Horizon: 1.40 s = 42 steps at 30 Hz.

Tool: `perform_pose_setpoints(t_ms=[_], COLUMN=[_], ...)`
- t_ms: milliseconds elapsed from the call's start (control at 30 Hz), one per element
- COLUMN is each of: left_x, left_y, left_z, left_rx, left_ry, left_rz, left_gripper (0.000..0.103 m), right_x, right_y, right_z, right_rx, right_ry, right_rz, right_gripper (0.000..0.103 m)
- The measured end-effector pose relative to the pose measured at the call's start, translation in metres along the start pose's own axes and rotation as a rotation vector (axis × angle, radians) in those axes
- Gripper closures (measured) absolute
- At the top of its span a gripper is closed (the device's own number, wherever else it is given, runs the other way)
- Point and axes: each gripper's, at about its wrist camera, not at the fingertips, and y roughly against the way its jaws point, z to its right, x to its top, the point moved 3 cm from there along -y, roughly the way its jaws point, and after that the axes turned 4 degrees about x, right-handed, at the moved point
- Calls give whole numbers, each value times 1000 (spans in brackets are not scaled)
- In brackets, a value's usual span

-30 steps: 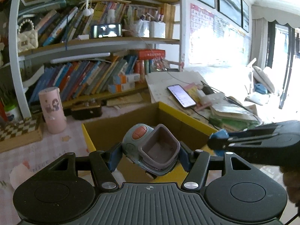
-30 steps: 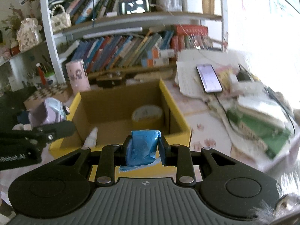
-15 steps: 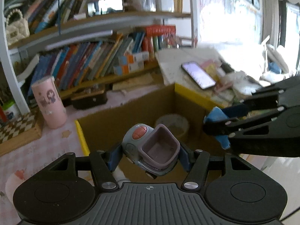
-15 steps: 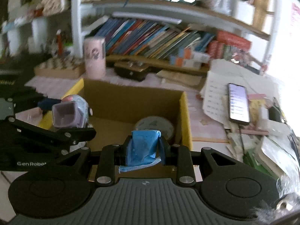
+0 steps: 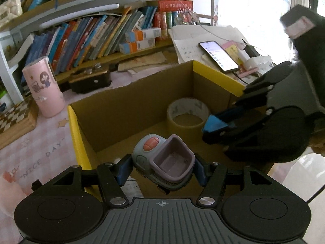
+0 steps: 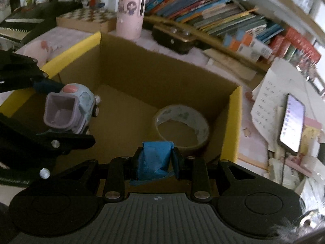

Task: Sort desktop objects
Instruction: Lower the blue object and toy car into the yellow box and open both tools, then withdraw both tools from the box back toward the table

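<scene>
Over the open cardboard box (image 5: 130, 109) both tools are loaded and neither has let go yet. Left tool (image 5: 162, 168) is clamped on a little grey-blue toy truck (image 5: 162, 160) with a purple bucket, hanging just inside the near wall at about 6 o'clock. Right tool (image 6: 156, 160) is clenched tight on a small blue wad (image 6: 155, 158), coming in from 3 o'clock right above the tape roll (image 5: 187, 113).

Progress-wise I'd say roughly midway: the tape roll already sits on the box floor, plus what looks like a small white bottle (image 5: 132, 189) near the front wall. Still to go, these two drops. Phone (image 5: 218, 56), papers and pink cup (image 5: 43, 87) remain out on the worktop, though no telling if those count.
</scene>
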Motion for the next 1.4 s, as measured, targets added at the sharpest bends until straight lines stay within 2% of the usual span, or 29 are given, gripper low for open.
perform_pose_setpoints(t_ms=[300, 533, 633, 700, 833, 1167, 1400], left_x=[1, 1, 0, -1, 0, 3, 0], left_y=[-5, -4, -3, 0, 11, 51, 77], left_z=[2, 2, 1, -1, -4, -6, -14], left_rx=[15, 19, 42, 63, 89, 113, 131], left_ry=[-35, -33, -26, -20, -18, 41, 97], left_rz=[-22, -24, -20, -12, 26, 142, 207], left_gripper=[41, 40, 35, 30, 20, 16, 13], right_x=[3, -1, 0, 0, 4, 9, 4], right_y=[-20, -21, -20, -19, -16, 24, 69], right_z=[-12, -12, -10, -10, -3, 3, 11], right_rx=[80, 109, 113, 113, 126, 52, -7], right_ry=[141, 137, 129, 127, 83, -2, -151], right_rz=[-136, -168, -159, -143, -104, 66, 226], right_gripper=[77, 76, 76, 72, 55, 50, 44])
